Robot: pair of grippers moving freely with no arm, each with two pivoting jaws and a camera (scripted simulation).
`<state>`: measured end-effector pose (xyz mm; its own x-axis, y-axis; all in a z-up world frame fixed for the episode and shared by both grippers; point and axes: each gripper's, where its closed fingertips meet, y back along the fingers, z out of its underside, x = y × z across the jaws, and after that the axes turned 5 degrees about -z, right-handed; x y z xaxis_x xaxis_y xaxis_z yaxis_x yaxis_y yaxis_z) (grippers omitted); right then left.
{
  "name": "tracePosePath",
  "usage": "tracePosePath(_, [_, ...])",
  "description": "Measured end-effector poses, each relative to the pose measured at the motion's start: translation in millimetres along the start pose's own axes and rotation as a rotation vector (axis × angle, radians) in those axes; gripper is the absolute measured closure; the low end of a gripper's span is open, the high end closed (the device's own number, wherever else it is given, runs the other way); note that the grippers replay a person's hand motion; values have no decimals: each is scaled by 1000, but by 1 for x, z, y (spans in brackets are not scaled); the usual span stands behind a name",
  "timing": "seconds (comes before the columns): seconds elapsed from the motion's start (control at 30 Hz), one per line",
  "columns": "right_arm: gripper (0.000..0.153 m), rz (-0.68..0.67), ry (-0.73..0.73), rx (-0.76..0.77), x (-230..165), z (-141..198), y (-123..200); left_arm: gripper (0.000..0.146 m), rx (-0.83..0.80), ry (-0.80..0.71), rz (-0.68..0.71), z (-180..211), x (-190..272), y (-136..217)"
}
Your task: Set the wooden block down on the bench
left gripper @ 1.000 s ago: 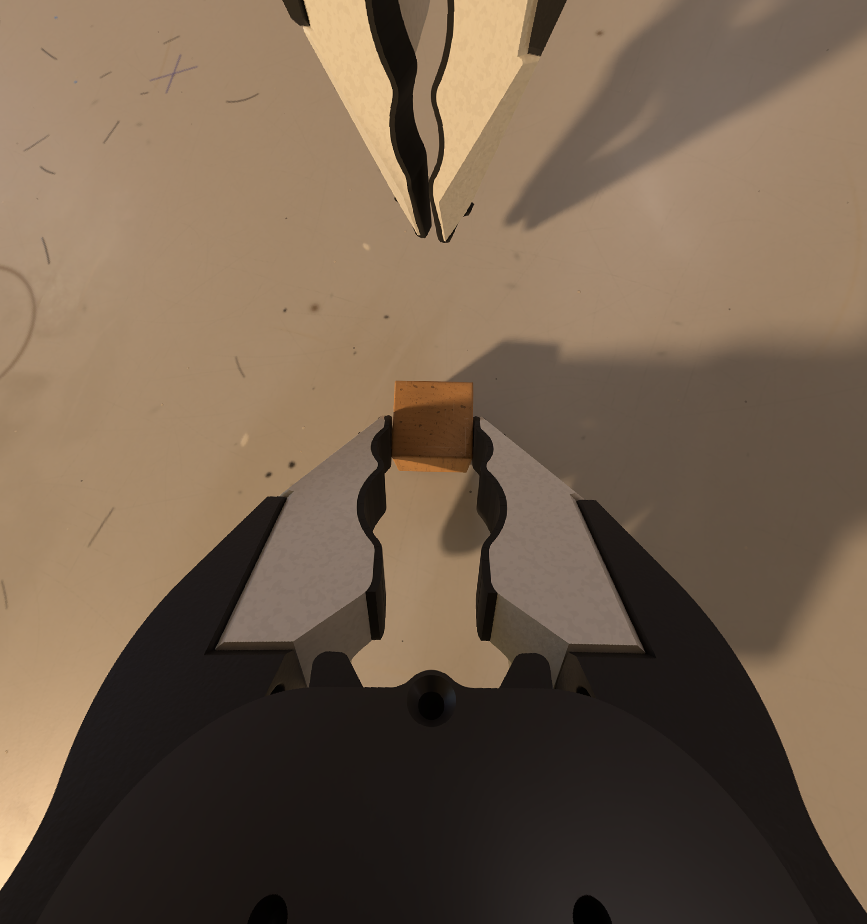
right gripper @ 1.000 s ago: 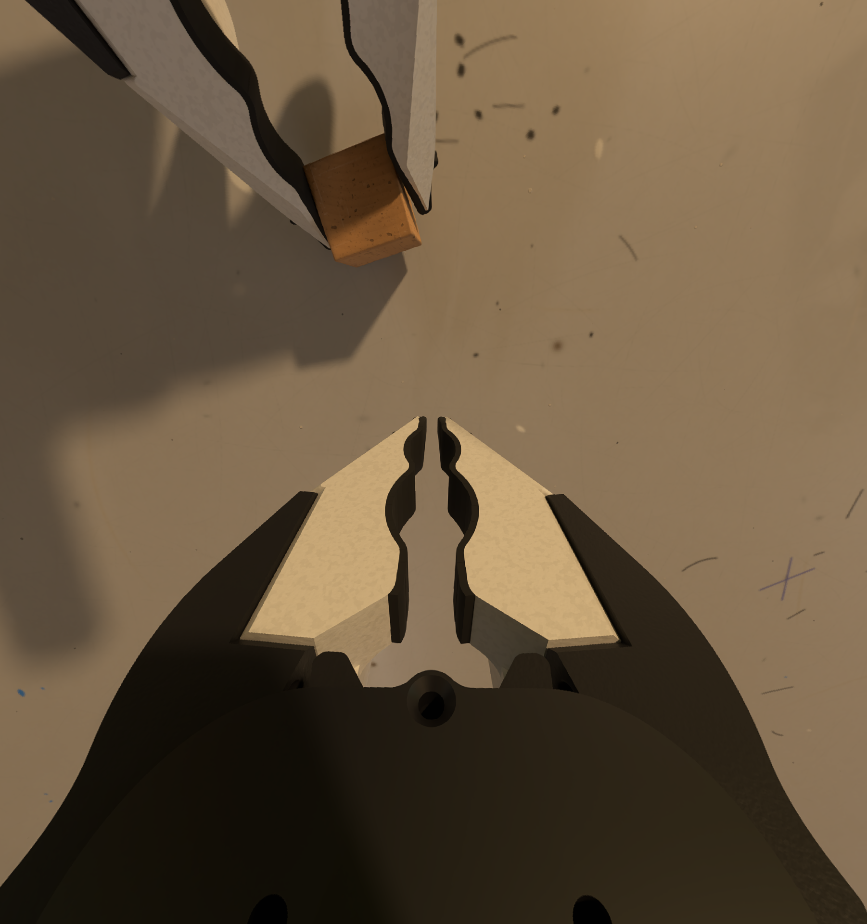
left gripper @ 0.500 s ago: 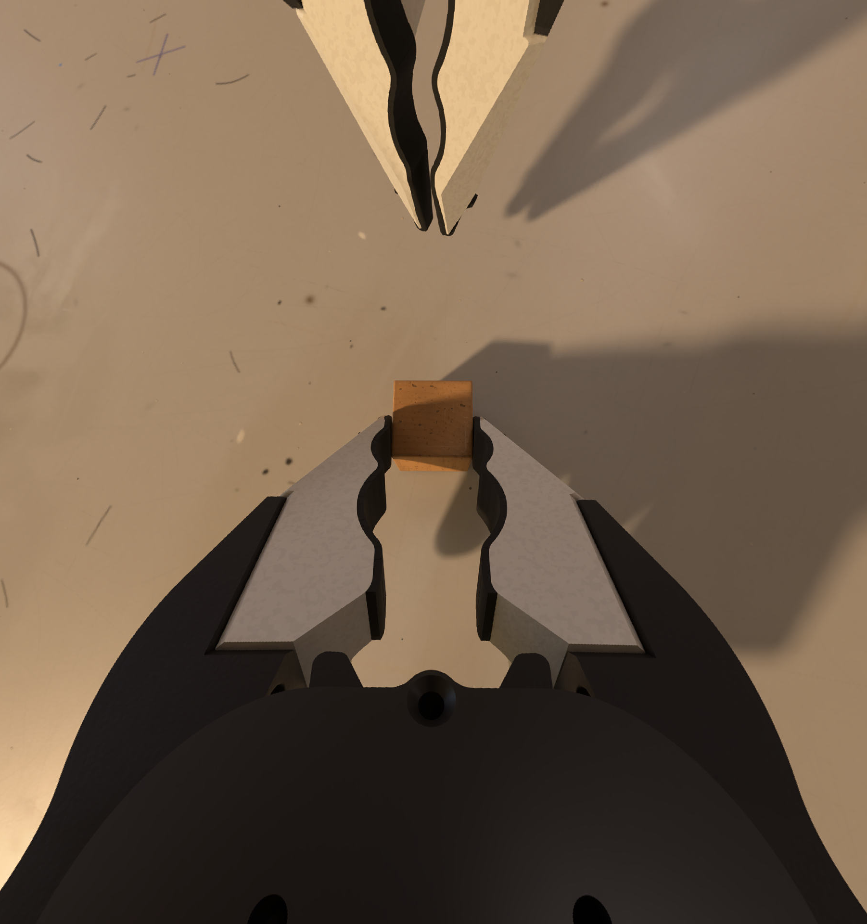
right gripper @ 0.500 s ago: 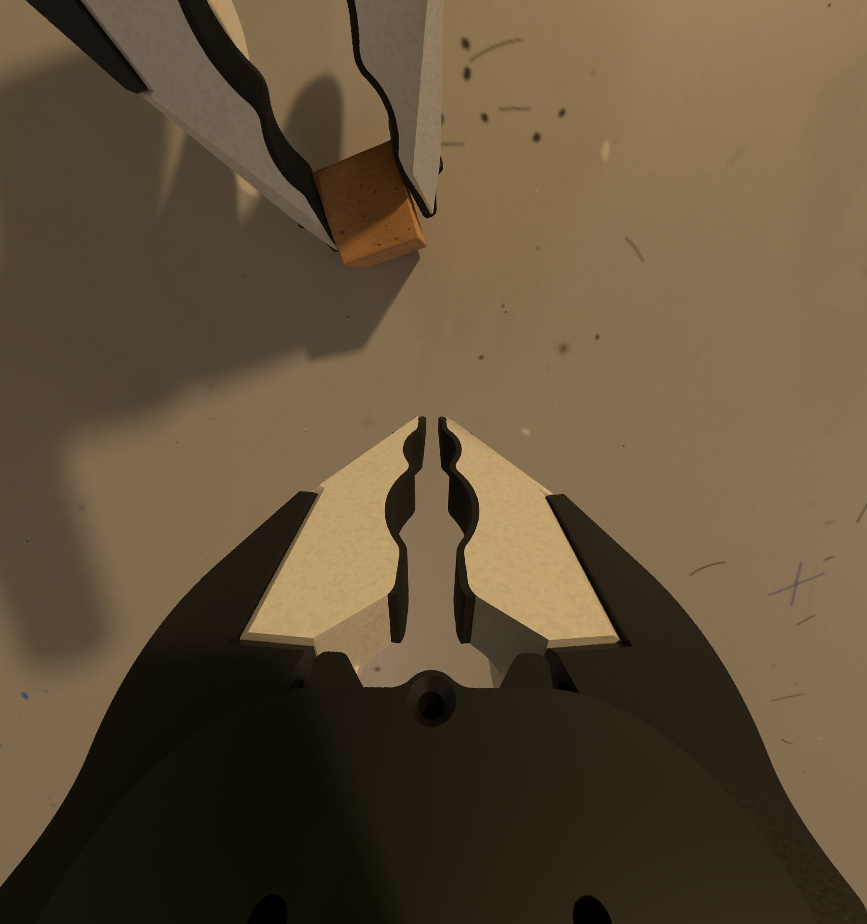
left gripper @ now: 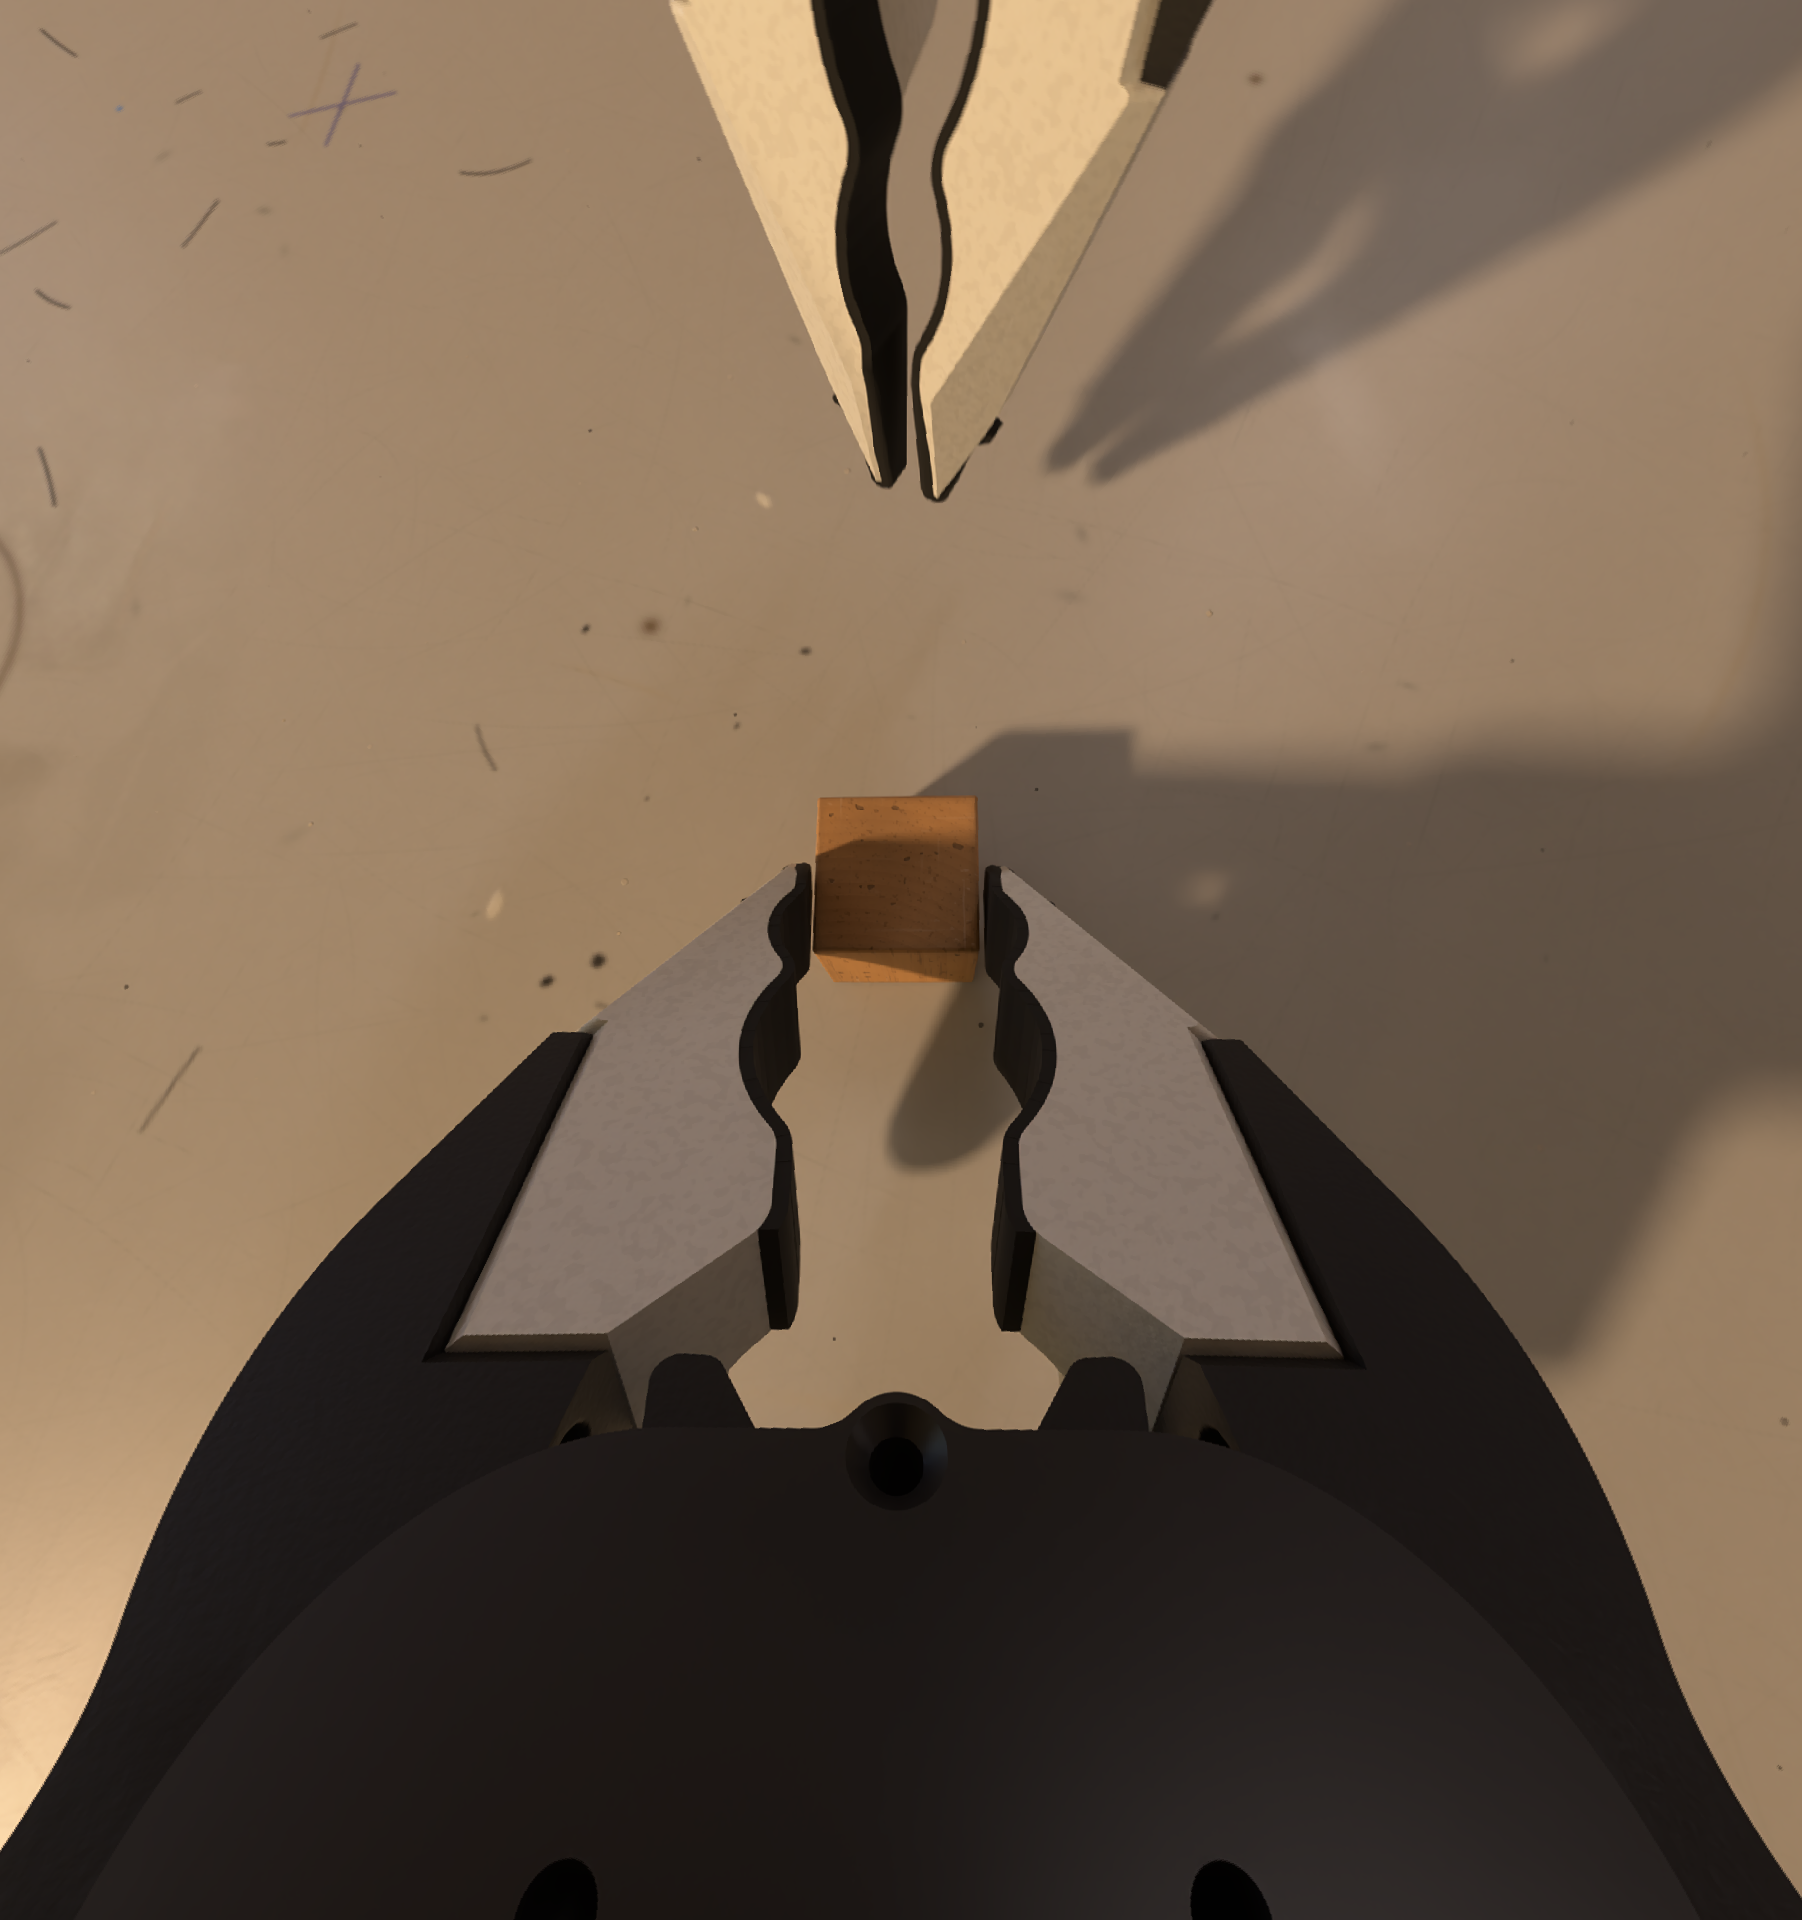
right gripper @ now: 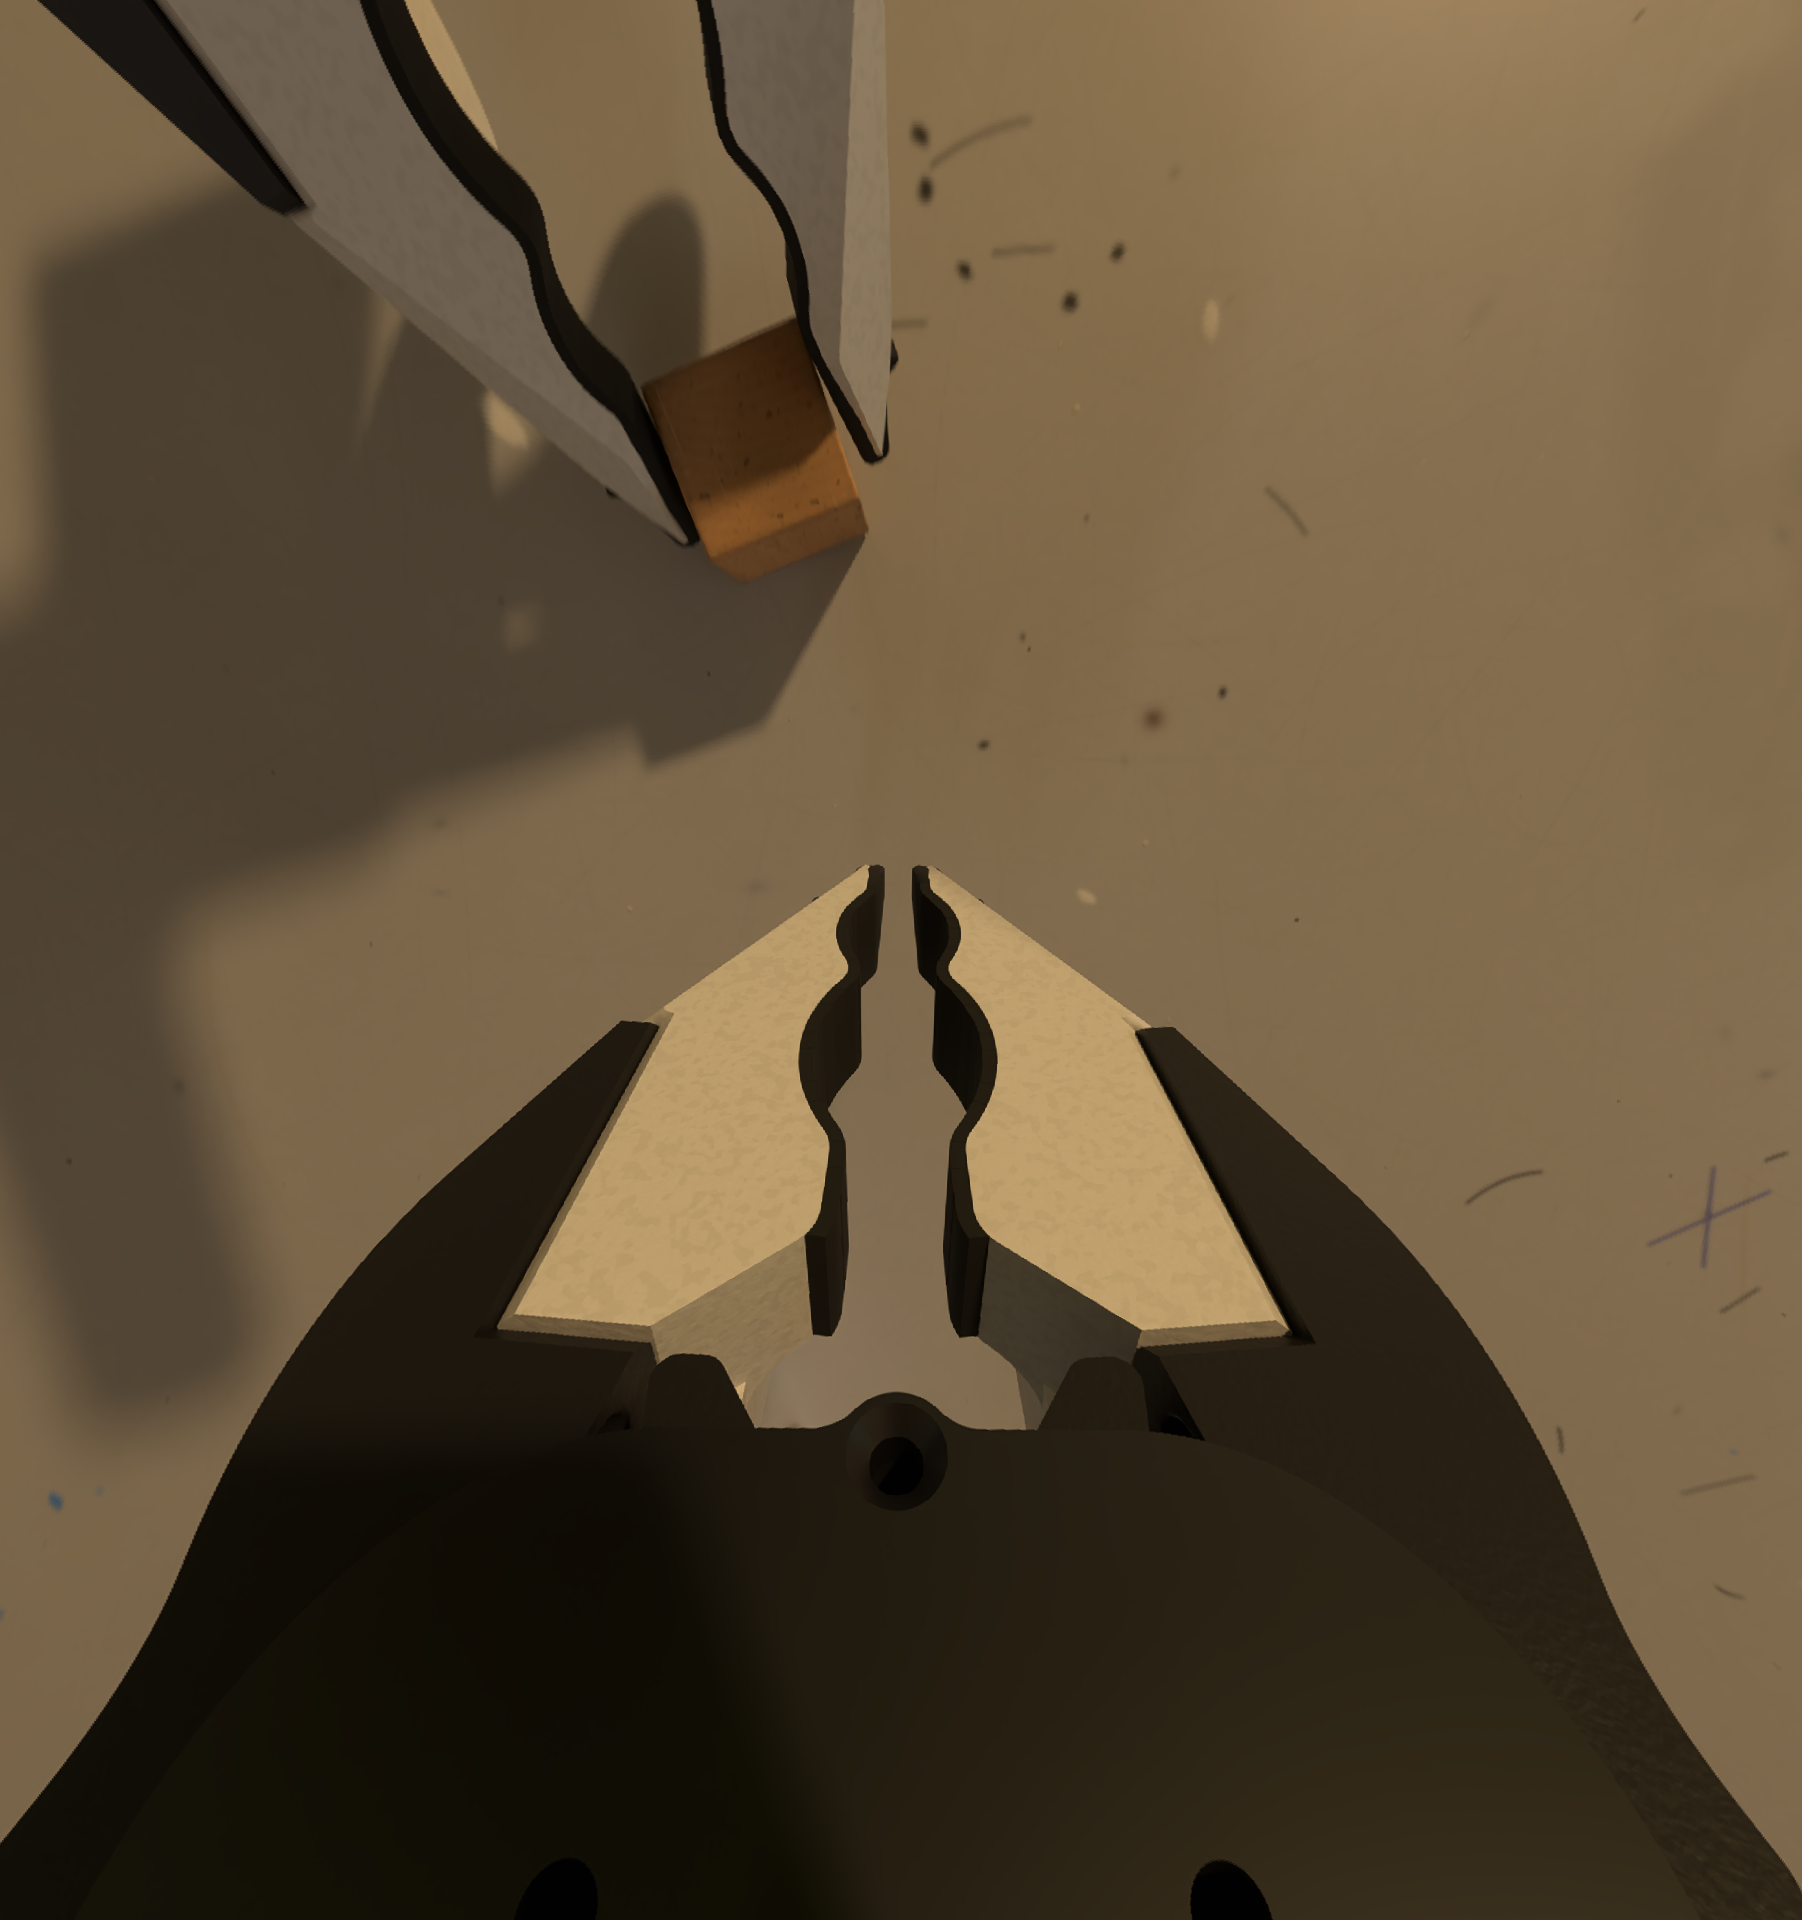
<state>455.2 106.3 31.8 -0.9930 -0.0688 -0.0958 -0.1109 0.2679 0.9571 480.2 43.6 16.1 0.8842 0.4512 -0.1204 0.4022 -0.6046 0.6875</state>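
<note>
A small orange-brown wooden block (left gripper: pixel 897 904) sits between the grey fingertips of my left gripper (left gripper: pixel 897 883), which is shut on it. In the right wrist view the block (right gripper: pixel 762 457) hangs at the tips of the left gripper (right gripper: pixel 777 494), right down at the tan bench (left gripper: pixel 357 623). Its shadow meets its lower edge; I cannot tell if it touches the bench. My right gripper (right gripper: pixel 898 873) has cream fingers, is shut and holds nothing. It points at the left gripper from the far side (left gripper: pixel 907 488), a short way beyond the block.
The bench top carries fine scratches, dark specks, a purple pen cross (left gripper: pixel 341 99) and a curved pen line (left gripper: pixel 3 623) at the left edge. Broad shadows of both grippers fall to the right in the left wrist view.
My left gripper has sunk a little toward the bench with the block, and the block's shadow has closed up under it. The right gripper has stayed shut and hardly moved.
</note>
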Motion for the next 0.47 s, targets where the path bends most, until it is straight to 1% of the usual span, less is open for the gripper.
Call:
tracePosePath(0.07, [146,8,0,61,0,-3,1,110,12,22,10,-2,-1,0])
tracePosePath(0.1, [142,24,-6,82,0,-4,2,109,17,32,14,-2,-1,0])
tracePosePath(0.17, [125,66,-20,139,0,-4,12,105,22,50,26,-3,-1,0])
tracePosePath(0.2, [121,87,-29,186,-1,-4,19,103,24,57,33,-4,0,-1])
tracePosePath(0.27, [119,132,-60,276,-3,4,33,99,28,65,45,-6,1,-2])
tracePosePath(0.33, [119,162,-107,341,-7,23,40,99,30,74,43,-10,3,-5])
tracePosePath(0.47, [119,168,-201,471,-17,59,29,91,11,107,43,-23,8,-16])
